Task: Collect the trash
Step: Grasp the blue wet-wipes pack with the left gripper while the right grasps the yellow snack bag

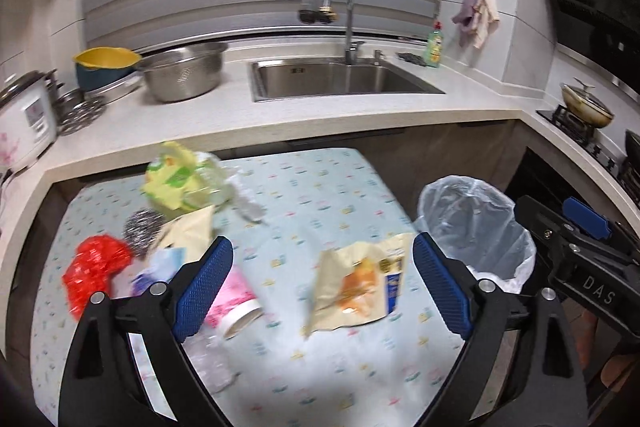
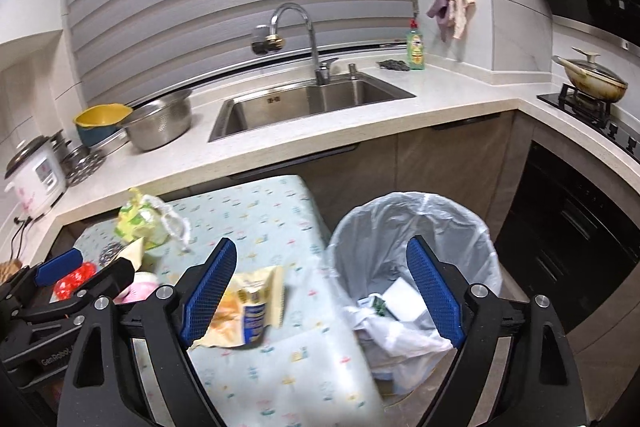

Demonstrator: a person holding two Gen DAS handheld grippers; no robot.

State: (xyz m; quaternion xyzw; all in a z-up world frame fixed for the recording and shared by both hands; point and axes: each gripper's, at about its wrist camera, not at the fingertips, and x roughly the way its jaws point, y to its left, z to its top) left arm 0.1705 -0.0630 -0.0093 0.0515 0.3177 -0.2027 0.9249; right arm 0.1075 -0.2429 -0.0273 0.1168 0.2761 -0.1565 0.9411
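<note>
A small table with a patterned light-blue cloth (image 1: 320, 195) carries trash. A cream and orange snack wrapper (image 1: 360, 283) lies between the fingers of my open left gripper (image 1: 320, 287), which hovers above it. Left of it lie a pink cup (image 1: 236, 303), a red plastic bag (image 1: 96, 267), a steel scourer (image 1: 142, 227) and a yellow-green packet (image 1: 180, 183). My right gripper (image 2: 320, 291) is open and empty, over the gap between the table edge and the lined trash bin (image 2: 412, 227). The wrapper (image 2: 248, 307) shows beside its left finger. The bin (image 1: 480, 219) holds white trash.
A kitchen counter (image 1: 280, 123) runs behind the table, with a sink (image 1: 340, 79), steel bowl (image 1: 184, 75), rice cooker (image 1: 24, 115) and soap bottle (image 1: 434, 45). A stove with a pan (image 2: 592, 79) and a dark oven front (image 2: 568, 239) stand at the right.
</note>
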